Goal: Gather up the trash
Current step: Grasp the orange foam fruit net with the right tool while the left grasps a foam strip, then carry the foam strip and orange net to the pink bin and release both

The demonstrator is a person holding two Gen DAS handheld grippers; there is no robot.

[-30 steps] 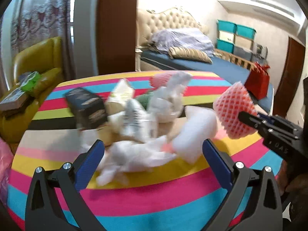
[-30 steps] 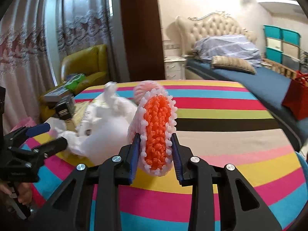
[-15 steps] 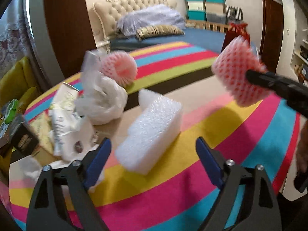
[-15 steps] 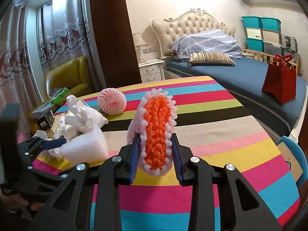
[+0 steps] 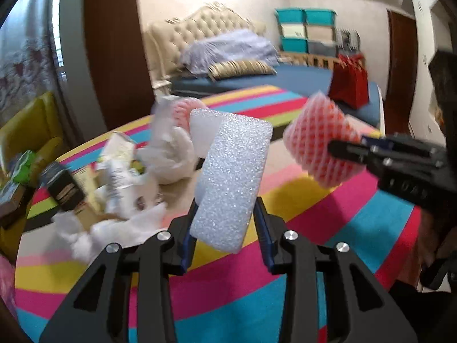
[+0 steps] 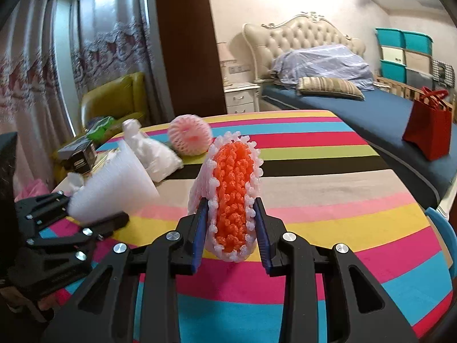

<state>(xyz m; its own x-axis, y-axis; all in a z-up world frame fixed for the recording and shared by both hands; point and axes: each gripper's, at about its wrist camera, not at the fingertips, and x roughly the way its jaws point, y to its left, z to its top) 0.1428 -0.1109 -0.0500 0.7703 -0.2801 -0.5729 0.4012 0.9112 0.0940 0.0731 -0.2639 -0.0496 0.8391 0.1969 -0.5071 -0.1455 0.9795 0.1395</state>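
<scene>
My left gripper (image 5: 227, 223) is shut on a white foam block (image 5: 232, 177) and holds it up above the striped table (image 5: 328, 217). The block also shows in the right wrist view (image 6: 114, 188). My right gripper (image 6: 231, 228) is shut on an orange-and-pink foam fruit net (image 6: 232, 197), lifted above the table; it appears at the right of the left wrist view (image 5: 322, 143). A second pink fruit net (image 6: 188, 138) lies on the table at the back. A white plastic bag (image 5: 168, 157), crumpled white paper (image 5: 114, 228) and a dark box (image 5: 61, 185) lie at the left.
A yellow armchair (image 6: 114, 100) with packets stands behind the table's left side. A bed (image 6: 357, 100) and a red bag (image 6: 428, 131) are behind on the right. A pink bag (image 6: 31, 188) shows at the table's left edge.
My left gripper has shut on the white foam block and lifted it off the table. My right gripper still holds the fruit net, about where it was.
</scene>
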